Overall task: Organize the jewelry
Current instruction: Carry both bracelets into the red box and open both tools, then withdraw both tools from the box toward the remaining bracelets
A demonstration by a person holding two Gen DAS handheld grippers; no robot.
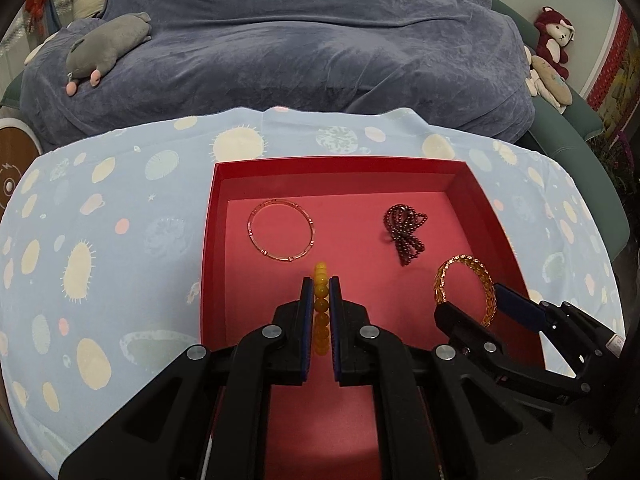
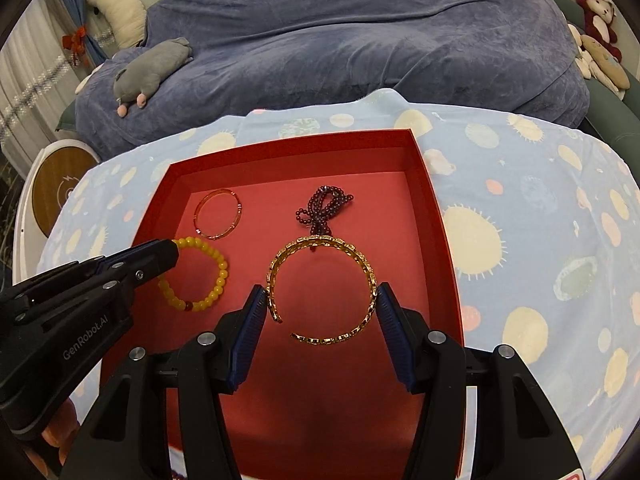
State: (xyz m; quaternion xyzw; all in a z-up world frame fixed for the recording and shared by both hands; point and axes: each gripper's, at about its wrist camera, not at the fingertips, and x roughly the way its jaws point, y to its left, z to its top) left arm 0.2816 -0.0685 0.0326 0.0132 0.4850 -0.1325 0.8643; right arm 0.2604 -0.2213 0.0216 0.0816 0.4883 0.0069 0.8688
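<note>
Left gripper (image 1: 320, 284) pinches yellow bead bracelet (image 2: 200, 276); right gripper (image 2: 320, 300) spans gold cuff (image 2: 324, 292) over red tray (image 2: 436, 216). Risk: springy cuff may slip free.

Printed in pale grey letters along the black side of the left gripper (image 2: 170, 258), seen from the right wrist camera: "GenRobot.AI". On a small white label at the right gripper (image 1: 474, 302) body, near the right edge of the left wrist view: tiny marks, too small to read. On the round wooden disc (image 2: 60, 190) at the left: a faint ring emblem, no legible letters. Nothing else readable anywhere.
</note>
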